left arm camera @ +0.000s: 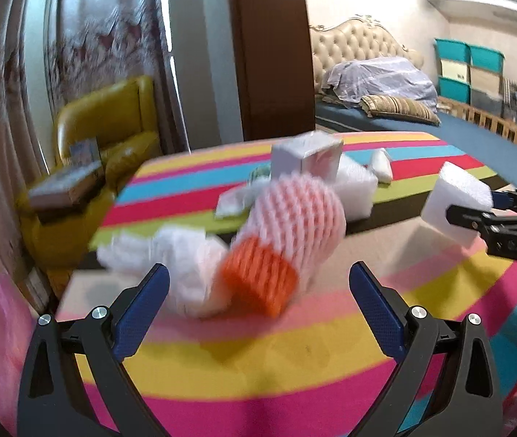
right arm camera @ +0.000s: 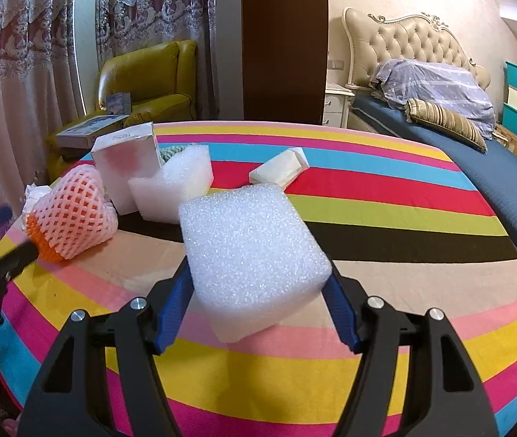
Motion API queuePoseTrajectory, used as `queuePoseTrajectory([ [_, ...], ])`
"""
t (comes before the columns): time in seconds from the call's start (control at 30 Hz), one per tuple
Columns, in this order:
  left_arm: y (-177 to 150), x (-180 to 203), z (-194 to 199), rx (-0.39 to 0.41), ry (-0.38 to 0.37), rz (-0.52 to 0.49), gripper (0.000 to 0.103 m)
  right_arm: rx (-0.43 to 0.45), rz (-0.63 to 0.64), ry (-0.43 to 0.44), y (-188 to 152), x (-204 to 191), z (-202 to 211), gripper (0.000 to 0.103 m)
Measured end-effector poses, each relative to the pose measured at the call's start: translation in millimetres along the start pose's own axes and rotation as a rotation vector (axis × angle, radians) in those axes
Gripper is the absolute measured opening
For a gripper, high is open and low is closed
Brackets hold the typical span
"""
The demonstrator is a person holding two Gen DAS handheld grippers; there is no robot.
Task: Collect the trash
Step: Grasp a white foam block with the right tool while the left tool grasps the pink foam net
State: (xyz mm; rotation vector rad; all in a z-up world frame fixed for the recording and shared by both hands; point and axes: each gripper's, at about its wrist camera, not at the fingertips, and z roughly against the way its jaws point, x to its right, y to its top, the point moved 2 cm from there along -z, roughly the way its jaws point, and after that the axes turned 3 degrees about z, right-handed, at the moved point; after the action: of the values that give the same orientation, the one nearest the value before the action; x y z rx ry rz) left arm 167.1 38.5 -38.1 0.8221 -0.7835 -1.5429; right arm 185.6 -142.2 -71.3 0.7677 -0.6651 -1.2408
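Observation:
On the striped tablecloth (right arm camera: pixel 367 211) lies a pile of packing waste. My right gripper (right arm camera: pixel 258 273) is shut on a white foam block (right arm camera: pixel 251 247), held above the cloth; the left wrist view shows the same foam block (left arm camera: pixel 454 193) in the right gripper (left arm camera: pixel 476 205) at its right edge. My left gripper (left arm camera: pixel 258 276) stands open, low over the cloth. Just ahead of its fingers lie an orange foam net (left arm camera: pixel 258 276), a pink foam net (left arm camera: pixel 294 211) and crumpled white paper (left arm camera: pixel 171 255), none pinched. The left gripper (right arm camera: pixel 9 235) also shows beside the pink net (right arm camera: pixel 76 211).
Behind the nets stand a white box (right arm camera: pixel 127 167), a folded foam sheet (right arm camera: pixel 174 189) and a small white packet (right arm camera: pixel 280 171). A yellow armchair (right arm camera: pixel 149 80) with boxes on it, a brown post (right arm camera: pixel 283 40) and a bed (right arm camera: pixel 476 153) lie beyond the table.

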Motion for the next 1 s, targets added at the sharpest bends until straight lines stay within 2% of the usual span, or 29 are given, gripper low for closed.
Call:
queuePoseTrajectory([
  [0.2, 13.2, 9.6, -33.1, -0.072, -0.026, -0.053, 0.093, 0.005, -0.022, 0.012, 0.9, 3.5, 0.8, 0.066],
  [0.3, 14.0, 18.6, -46.5, -0.106, -0.021, -0.093, 0.088, 0.005, -0.034, 0.021, 0.5, 6.0, 1.5, 0.066],
  [0.33, 12.6, 22.8, -49.7, -0.118, -0.029, -0.108, 0.079, 0.004, -0.037, 0.023, 0.4, 6.4, 1.5, 0.066],
  [0.37, 10.4, 27.0, -52.8, -0.137, -0.036, -0.123, 0.067, 0.005, -0.039, 0.023, 0.5, 6.6, 1.5, 0.066],
  [0.4, 9.2, 30.4, -55.3, -0.154, -0.042, -0.134, 0.061, 0.006, -0.041, 0.025, 0.5, 6.8, 1.8, 0.066],
  [0.43, 7.9, 33.0, -54.3, -0.158, -0.051, -0.14, 0.051, 0.006, -0.041, 0.026, 0.7, 6.9, 1.7, 0.066],
  [0.57, 7.9, 31.3, -38.5, -0.108, -0.091, -0.093, 0.034, 0.007, -0.039, 0.027, 0.8, 3.7, 1.5, 0.066],
  [0.7, 2.4, 31.1, -19.1, -0.068, -0.1, -0.057, 0.032, 0.007, -0.036, 0.028, 0.2, 2.3, 2.8, 0.066],
  [0.87, -9.5, 19.1, 4.2, -0.033, -0.116, 0.066, 0.031, 0.009, -0.027, 0.028, 0.8, 0.0, 3.4, 0.066],
  [1.0, -18.3, 15.5, 19.1, -0.007, -0.096, 0.098, 0.031, 0.027, -0.017, 0.043, 1.3, -2.5, 6.7, 0.066],
])
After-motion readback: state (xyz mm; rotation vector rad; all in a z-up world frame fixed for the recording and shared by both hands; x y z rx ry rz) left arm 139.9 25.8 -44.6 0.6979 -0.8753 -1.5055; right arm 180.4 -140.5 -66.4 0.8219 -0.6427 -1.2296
